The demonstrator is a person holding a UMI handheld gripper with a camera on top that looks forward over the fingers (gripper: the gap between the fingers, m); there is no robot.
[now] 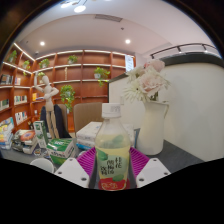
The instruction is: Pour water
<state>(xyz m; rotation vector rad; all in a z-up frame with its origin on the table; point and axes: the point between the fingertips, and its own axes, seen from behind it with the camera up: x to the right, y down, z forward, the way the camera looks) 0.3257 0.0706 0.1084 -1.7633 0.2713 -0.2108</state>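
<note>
A clear plastic bottle (pixel 112 150) with a white cap, yellowish drink and a green-and-red label stands upright between my fingers. My gripper (pixel 112 172) is shut on the bottle, the magenta pads (pixel 86 161) pressing its lower body from both sides. The bottle seems lifted off the dark table (pixel 175 156); its base is hidden. A white cup rim (pixel 42 165) shows low beside the left finger.
A white vase (pixel 151 125) with pale flowers stands just right beyond the bottle. Green boxes (pixel 58 149) and a white box (pixel 90 131) lie to the left. Wooden shelves (pixel 85 75) and a wooden figure (pixel 48 105) fill the background.
</note>
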